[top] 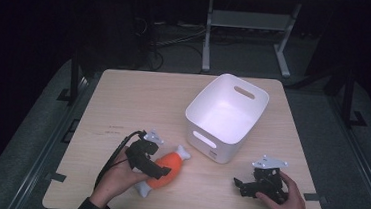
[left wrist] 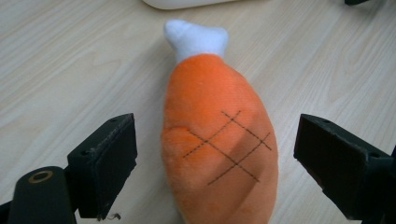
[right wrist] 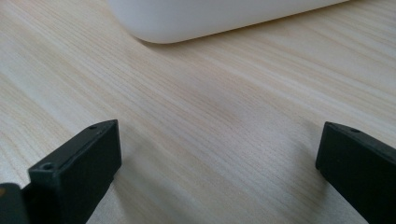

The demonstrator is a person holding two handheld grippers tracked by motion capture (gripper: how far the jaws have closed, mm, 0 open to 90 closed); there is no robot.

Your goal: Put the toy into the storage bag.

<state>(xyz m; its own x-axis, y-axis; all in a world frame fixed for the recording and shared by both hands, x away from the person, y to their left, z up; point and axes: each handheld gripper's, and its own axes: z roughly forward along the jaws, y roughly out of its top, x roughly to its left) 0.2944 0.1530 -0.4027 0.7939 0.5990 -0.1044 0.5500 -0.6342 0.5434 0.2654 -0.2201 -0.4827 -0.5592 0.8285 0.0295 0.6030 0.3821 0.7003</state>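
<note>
Left gripper view: plush drumstick point(left wrist: 219, 140) lies btwn wide-open left gripper point(left wrist: 215, 163) pads, untouched.

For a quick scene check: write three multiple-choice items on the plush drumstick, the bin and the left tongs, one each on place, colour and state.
1. Where does the plush drumstick lie?
A. in the bin
B. on the table, between the jaws of the left tongs
C. on the floor

2. What colour is the bin?
A. white
B. blue
C. black

3. How do the left tongs stand?
A. shut on the drumstick
B. shut on nothing
C. open

Answers: 1 B, it rests on the table with a jaw either side; 2 A, its walls are white; 3 C, both pads stand clear of the plush.
</note>
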